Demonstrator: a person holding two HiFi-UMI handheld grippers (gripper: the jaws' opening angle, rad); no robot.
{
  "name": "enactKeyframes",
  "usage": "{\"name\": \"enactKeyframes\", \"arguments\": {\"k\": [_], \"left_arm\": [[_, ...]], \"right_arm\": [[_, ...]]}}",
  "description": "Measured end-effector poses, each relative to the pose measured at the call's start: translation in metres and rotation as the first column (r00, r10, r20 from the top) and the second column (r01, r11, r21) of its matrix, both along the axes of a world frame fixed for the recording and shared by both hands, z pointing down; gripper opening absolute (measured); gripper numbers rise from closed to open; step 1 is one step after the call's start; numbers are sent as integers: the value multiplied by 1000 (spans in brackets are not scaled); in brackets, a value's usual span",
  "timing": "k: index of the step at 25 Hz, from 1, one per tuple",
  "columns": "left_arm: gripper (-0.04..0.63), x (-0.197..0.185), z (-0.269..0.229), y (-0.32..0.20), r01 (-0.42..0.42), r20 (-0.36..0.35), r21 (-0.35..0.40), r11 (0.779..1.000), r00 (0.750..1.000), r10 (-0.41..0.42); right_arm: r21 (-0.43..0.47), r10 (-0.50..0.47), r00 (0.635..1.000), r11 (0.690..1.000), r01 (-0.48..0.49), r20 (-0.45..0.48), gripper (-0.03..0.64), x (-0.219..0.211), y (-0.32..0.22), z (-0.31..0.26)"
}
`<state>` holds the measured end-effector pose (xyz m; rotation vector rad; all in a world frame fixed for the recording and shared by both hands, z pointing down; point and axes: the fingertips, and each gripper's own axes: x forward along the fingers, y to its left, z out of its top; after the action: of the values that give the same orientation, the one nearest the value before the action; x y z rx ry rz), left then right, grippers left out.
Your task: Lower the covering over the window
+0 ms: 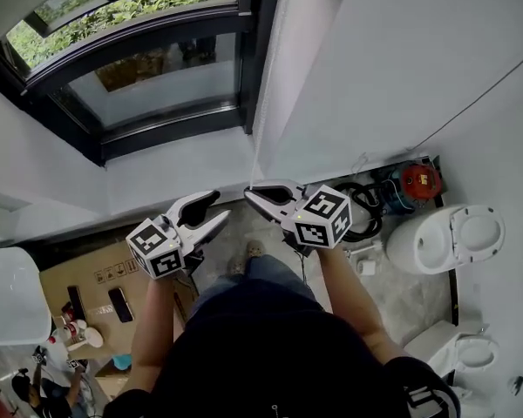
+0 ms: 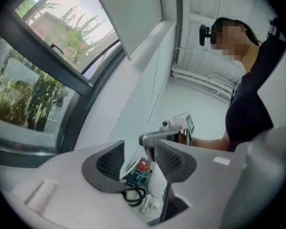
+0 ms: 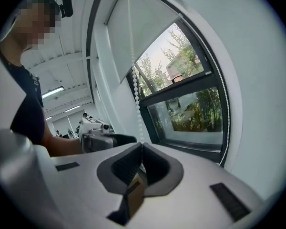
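A white roller blind (image 3: 138, 27) covers the upper part of the dark-framed window (image 1: 157, 68), whose lower panes show greenery. A white bead chain (image 3: 136, 94) hangs down beside the frame and runs into my right gripper (image 3: 141, 149), which is shut on it. From above, that right gripper (image 1: 247, 191) sits at the chain's (image 1: 257, 146) lower end. My left gripper (image 1: 220, 205) is just left of it with its jaws apart. In the left gripper view, my left gripper (image 2: 138, 163) is open; a thin pale line runs through the gap and neither pad presses on it.
Far below lie a white toilet (image 1: 444, 238), a red-topped device (image 1: 421, 179) with black hoses (image 1: 362, 203), and a cardboard box (image 1: 96, 277) with phones on it. A white wall (image 1: 401, 59) rises right of the window. My legs stand between box and toilet.
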<state>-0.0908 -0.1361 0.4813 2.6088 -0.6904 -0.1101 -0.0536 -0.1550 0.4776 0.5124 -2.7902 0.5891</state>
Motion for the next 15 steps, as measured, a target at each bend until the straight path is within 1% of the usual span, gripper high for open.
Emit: {"name": "enactKeyframes", "arguments": {"k": [1,3,4,5,6,7,10,12,13,15], "left_arm": [[186,0,-14,-3,-12,-46,17,1000,999,13],[184,5,-37,-7,-54,-138,24,998,989,57],[184,9,-46,-9,-82,-172,21,996,982,84],[184,14,-55,-12,-107,-189,16,994,976,108],[184,19,-64,-14,-129,-187,14,991,974,130],[184,23,-73,-15,-155,-170,20,988,973,156],[184,38,-99,-12,-244,-90,55,968,965,248],[183,47,-114,-14,-283,-54,69,956,956,287],[173,51,-120,-16,-302,-51,72,951,951,306],[149,57,-134,-17,-341,-87,60,938,935,345]], "right_arm": [[6,-3,1000,1000,3,4,13,0,4,-1],[14,-7,1000,1000,7,1,14,1,12,-3],[16,-12,1000,1000,12,-7,14,1,15,-3],[16,-18,1000,1000,18,-16,12,1,19,-3],[12,-22,1000,1000,22,-22,12,0,22,-3],[4,-22,1000,1000,22,-21,12,-1,26,-3],[-13,-14,1000,1000,14,-6,12,-4,37,-4],[-11,-13,1000,1000,13,3,12,-5,42,-7],[-8,-13,1000,1000,13,5,12,-6,43,-8],[-4,-15,1000,1000,15,3,12,-6,46,-8]]}}
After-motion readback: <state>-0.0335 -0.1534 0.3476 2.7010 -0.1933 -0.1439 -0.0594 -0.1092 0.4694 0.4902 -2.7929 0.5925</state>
